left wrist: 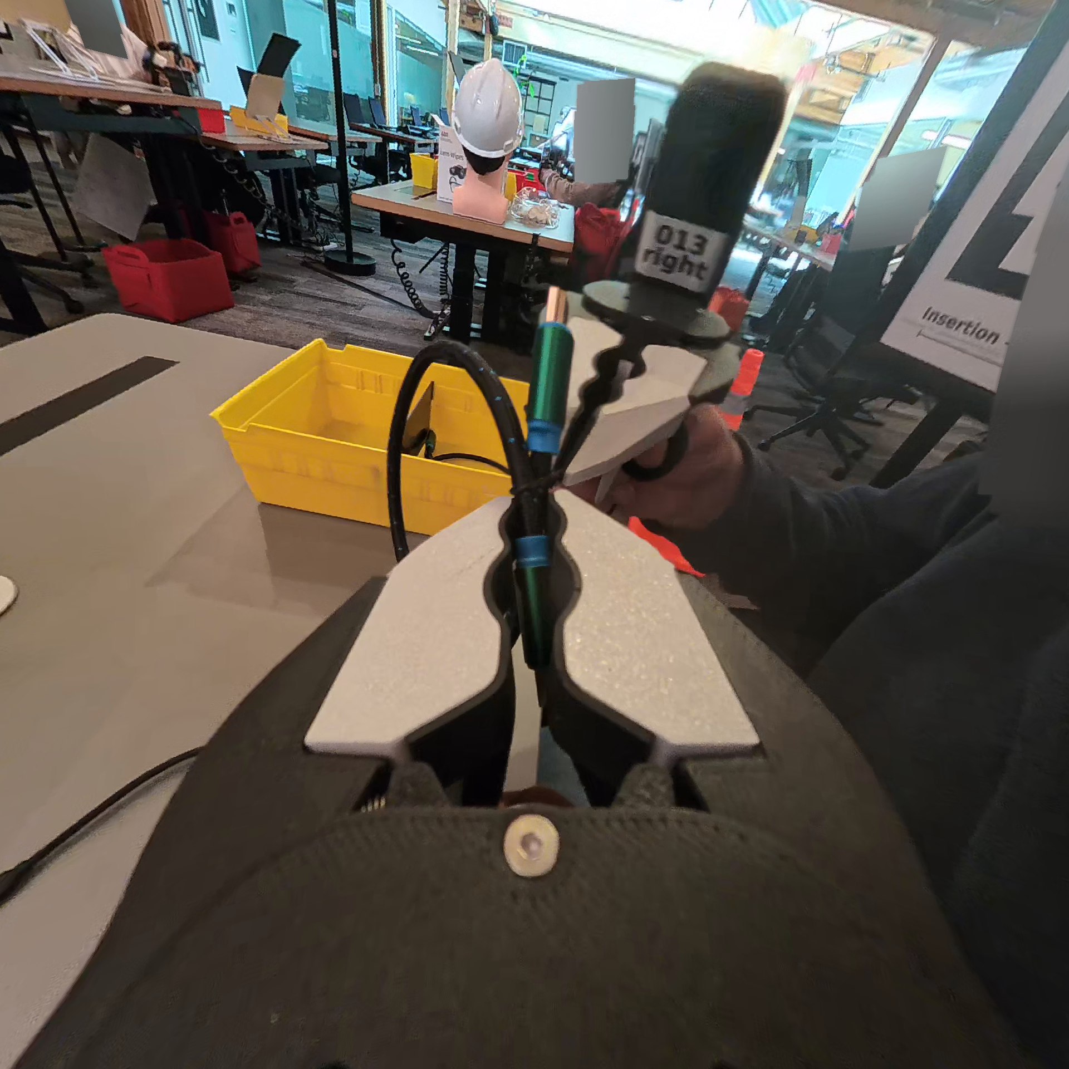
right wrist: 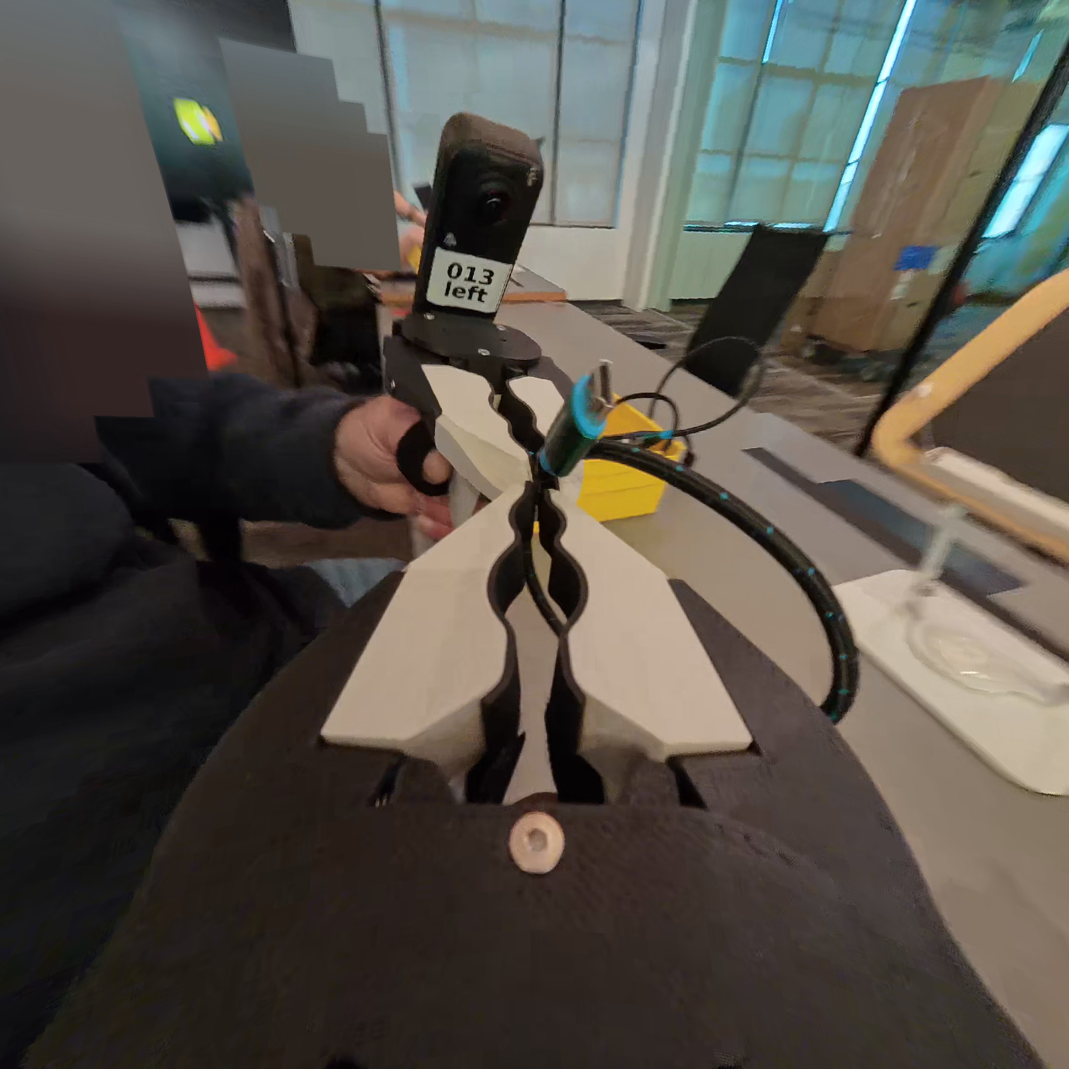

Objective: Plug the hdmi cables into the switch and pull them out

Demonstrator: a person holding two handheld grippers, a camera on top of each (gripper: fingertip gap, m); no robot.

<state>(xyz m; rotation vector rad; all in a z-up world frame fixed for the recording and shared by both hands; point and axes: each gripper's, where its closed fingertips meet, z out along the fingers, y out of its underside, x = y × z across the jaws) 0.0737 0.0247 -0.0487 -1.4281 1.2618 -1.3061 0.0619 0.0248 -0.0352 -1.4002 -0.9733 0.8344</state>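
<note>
A black braided HDMI cable (left wrist: 399,439) with green plugs is coiled in a loop above the grey table (left wrist: 115,578). My left gripper (left wrist: 532,509) is shut on one green plug (left wrist: 533,607), whose blue ring sits near the fingertips. The second green plug (left wrist: 549,376) points up, metal tip on top. My right gripper (right wrist: 535,491) is shut on the braided cable (right wrist: 810,584) just below that plug (right wrist: 570,439). The two grippers meet tip to tip; the right one (left wrist: 570,468) shows in the left wrist view and the left one (right wrist: 523,463) in the right wrist view.
A yellow bin (left wrist: 301,428) stands on the table beyond the grippers, with a dark object and a thin cable (left wrist: 428,428) inside; it also shows in the right wrist view (right wrist: 625,491). A white base with a clear glass piece (right wrist: 954,653) lies to the right. A black cord (left wrist: 87,810) lies at the left. My two grippers' fingertips are within a few centimetres of each other.
</note>
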